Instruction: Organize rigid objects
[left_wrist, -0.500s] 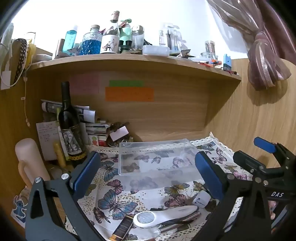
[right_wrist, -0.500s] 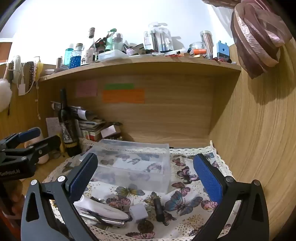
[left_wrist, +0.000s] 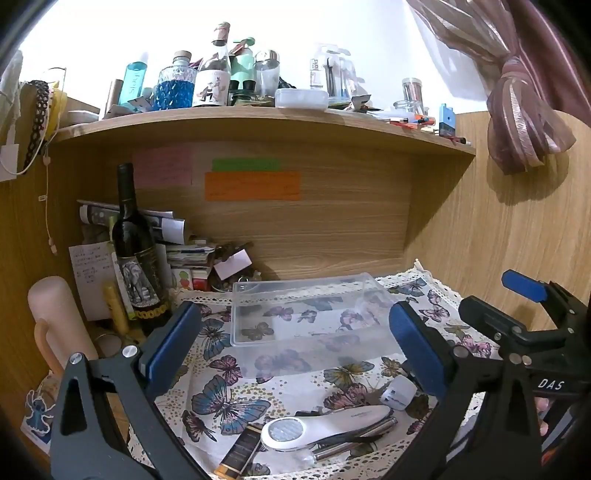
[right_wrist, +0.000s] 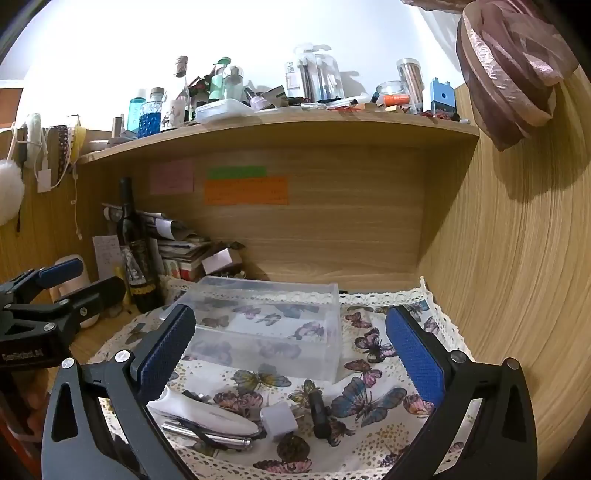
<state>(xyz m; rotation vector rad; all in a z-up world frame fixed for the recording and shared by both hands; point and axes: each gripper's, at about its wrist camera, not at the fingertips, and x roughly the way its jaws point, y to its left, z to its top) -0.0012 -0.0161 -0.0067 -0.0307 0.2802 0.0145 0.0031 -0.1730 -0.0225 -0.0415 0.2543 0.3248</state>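
Note:
A clear plastic box (left_wrist: 306, 314) (right_wrist: 269, 325) stands empty on a butterfly-print cloth (left_wrist: 221, 369). In front of it lie a white handheld device (left_wrist: 325, 424) (right_wrist: 207, 410), a small white cube charger (left_wrist: 399, 393) (right_wrist: 279, 424), a metal pen (left_wrist: 354, 441), a dark flat stick (left_wrist: 240, 448) and a small black object (right_wrist: 319, 411). My left gripper (left_wrist: 295, 347) is open and empty above the cloth, before the box. My right gripper (right_wrist: 290, 354) is open and empty, over the loose items. The right gripper also shows at the right edge of the left wrist view (left_wrist: 524, 306).
A dark wine bottle (left_wrist: 136, 258), a pale pink flask (left_wrist: 55, 325) and stacked papers (left_wrist: 184, 254) crowd the back left. A wooden shelf (left_wrist: 258, 122) above is full of bottles. A wooden wall (right_wrist: 517, 277) closes the right side.

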